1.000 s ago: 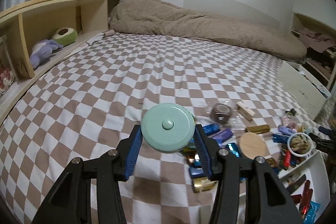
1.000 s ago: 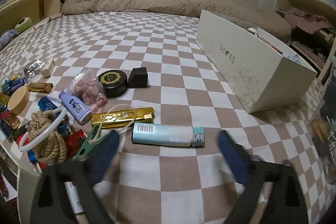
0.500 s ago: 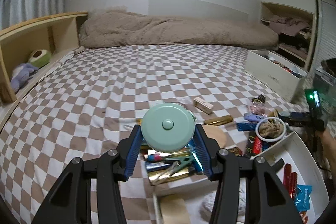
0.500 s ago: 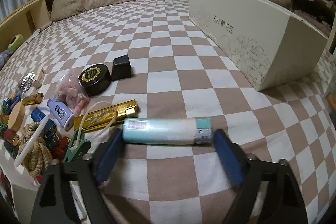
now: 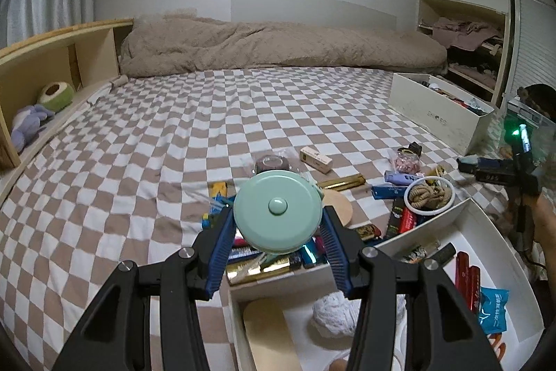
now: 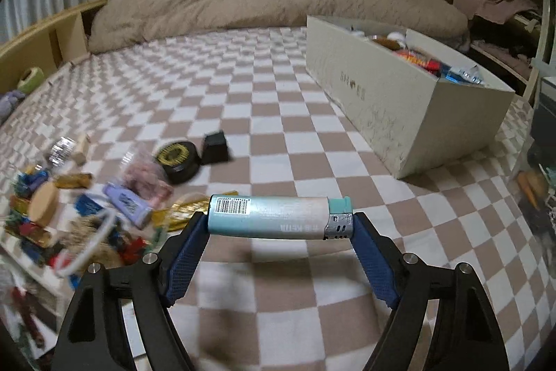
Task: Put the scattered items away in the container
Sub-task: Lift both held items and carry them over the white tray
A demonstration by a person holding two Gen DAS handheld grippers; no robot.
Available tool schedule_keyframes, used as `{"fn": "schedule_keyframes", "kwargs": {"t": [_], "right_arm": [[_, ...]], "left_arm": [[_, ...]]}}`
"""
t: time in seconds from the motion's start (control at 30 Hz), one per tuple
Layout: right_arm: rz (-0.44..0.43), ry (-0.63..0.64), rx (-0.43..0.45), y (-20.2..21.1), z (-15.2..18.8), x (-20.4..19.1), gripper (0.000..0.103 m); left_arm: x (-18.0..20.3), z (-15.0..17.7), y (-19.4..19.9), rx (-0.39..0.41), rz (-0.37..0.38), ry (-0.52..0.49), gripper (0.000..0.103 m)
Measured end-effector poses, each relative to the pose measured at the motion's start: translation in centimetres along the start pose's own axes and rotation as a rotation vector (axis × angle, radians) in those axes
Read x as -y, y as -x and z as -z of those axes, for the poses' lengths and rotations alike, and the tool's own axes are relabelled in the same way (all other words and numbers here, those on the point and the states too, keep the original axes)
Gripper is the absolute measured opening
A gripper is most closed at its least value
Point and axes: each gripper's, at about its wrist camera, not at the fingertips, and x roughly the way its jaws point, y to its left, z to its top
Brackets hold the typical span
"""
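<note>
My left gripper (image 5: 277, 215) is shut on a round mint-green tape measure (image 5: 277, 197) and holds it above the pile of small items, just beyond the white box's rim (image 5: 434, 214). My right gripper (image 6: 279, 222) is shut on a long pale-blue lighter (image 6: 274, 219), gripped end to end and held crosswise above the checkered bedspread (image 6: 278, 127). Scattered on the bed lie a rope ring (image 5: 429, 195), a wooden disc (image 5: 338, 206), a gold bar (image 5: 344, 180), a purple tube (image 6: 127, 204), a black round tin (image 6: 177, 159) and a black cube (image 6: 215, 145).
The white box holds red sticks (image 5: 465, 277), a blue packet (image 5: 493, 308) and a white ball (image 5: 333, 315). A beige shoe box (image 6: 399, 106) full of things stands at the right. A brown duvet (image 5: 278, 47) lies at the far end, and a wooden shelf (image 5: 52, 65) runs along the left.
My left gripper carried the tape measure rightwards to the pile by the white box. My right gripper closed on the lighter and lifted it off the bed.
</note>
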Motion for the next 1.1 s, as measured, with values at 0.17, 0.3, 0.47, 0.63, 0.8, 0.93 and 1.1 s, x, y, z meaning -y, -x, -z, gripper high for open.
{"fn": "schedule_keyframes", "kwargs": {"t": [0.17,0.3,0.47,0.63,0.8,0.93,1.1], "right_arm": [[-0.039,0.006,0.055,2.7,-0.5,-1.0,0.083],[-0.106,-0.005,0.084,5.0,-0.2,-1.7,0.083],[-0.139,0.057,0.085,7.2,0.2,-3.5,0.083],[-0.208,0.114,0.063,9.0,0.9,-5.5,0.083],[-0.271,0.182,0.037,11.0,1.8,-7.9,0.083],[-0.322,0.237,-0.003,12.0,2.9,-9.9,0.083],[-0.408,0.279,-0.092,12.5,4.8,-12.6,0.083]], "left_arm": [[0.1,0.6,1.3,0.004,0.01,-0.009,0.05],[0.2,1.4,2.4,0.0,0.028,-0.004,0.05],[0.1,2.7,3.6,-0.019,0.033,0.018,0.05],[-0.3,3.7,4.3,-0.047,0.03,0.044,0.05],[0.2,4.7,4.8,-0.083,0.03,0.036,0.05],[0.7,5.4,5.1,-0.102,0.041,0.025,0.05],[0.9,6.0,5.7,-0.107,0.05,0.027,0.05]]}}
